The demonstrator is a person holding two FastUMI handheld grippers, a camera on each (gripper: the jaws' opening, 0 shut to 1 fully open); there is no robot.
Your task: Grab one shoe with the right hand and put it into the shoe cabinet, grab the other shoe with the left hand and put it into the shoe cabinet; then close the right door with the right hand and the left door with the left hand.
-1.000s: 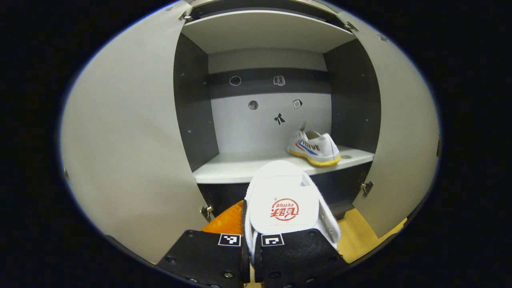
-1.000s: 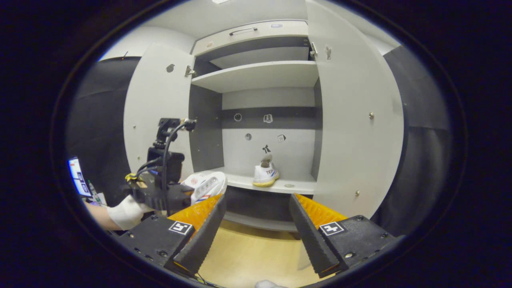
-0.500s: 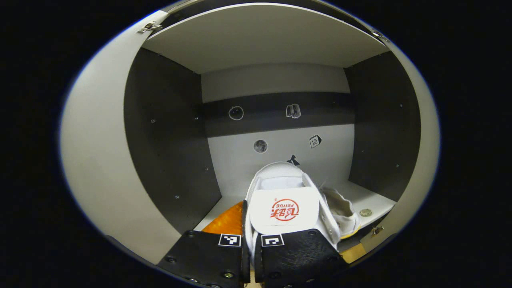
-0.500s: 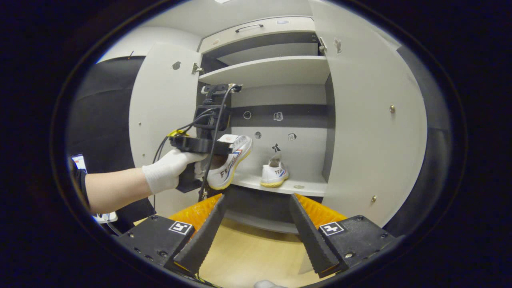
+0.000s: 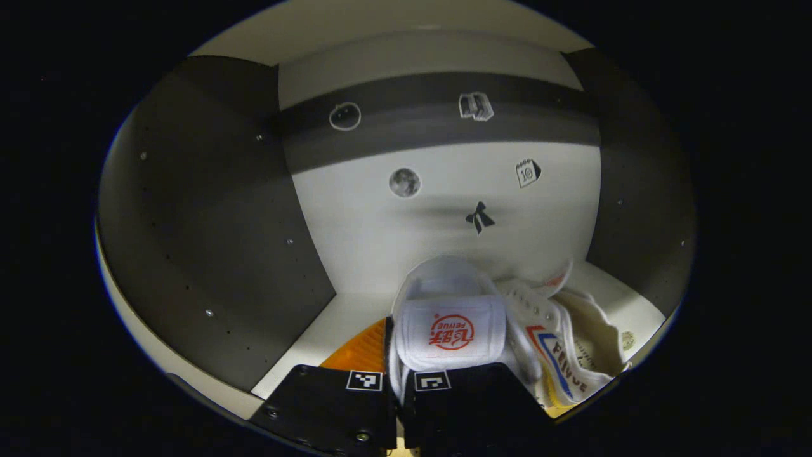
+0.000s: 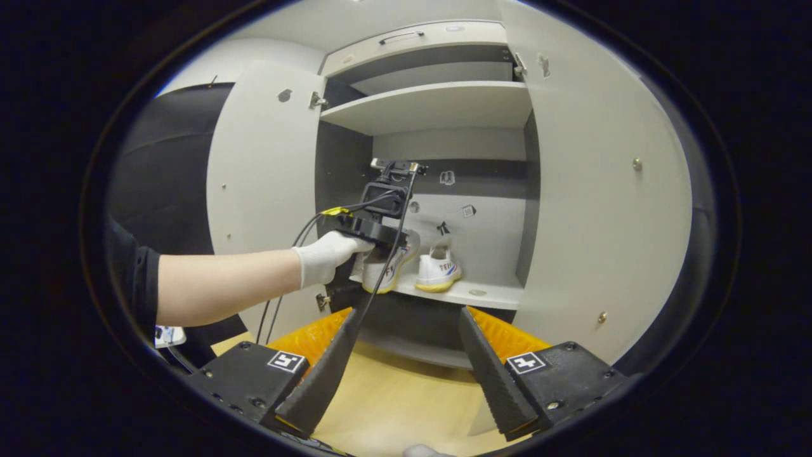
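- Floor [image 6: 393,406]: pale wood-look boards, running up to the base of the furniture.
- Booth wall [image 6: 162,165]: black cloth, hanging at the left behind the furniture; more dark cloth at the far right.
- Ceiling [image 6: 304,25]: plain white, with a bright spot of light at the top edge.
- Upper shelf [image 6: 431,105]: light grey board, evenly lit from the front.
- Drawer front [image 6: 412,41]: above that shelf, with a slim dark handle.
- Inner back panel [image 5: 438,209]: white, crossed by a dark band [image 5: 431,117]; small stickers on both.
- Inner side panels [image 5: 209,228]: dark grey, dotted with peg holes.

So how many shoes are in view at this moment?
2. One shoe stands on the cabinet shelf; the other shoe is gripped by the left gripper, just left of the first.
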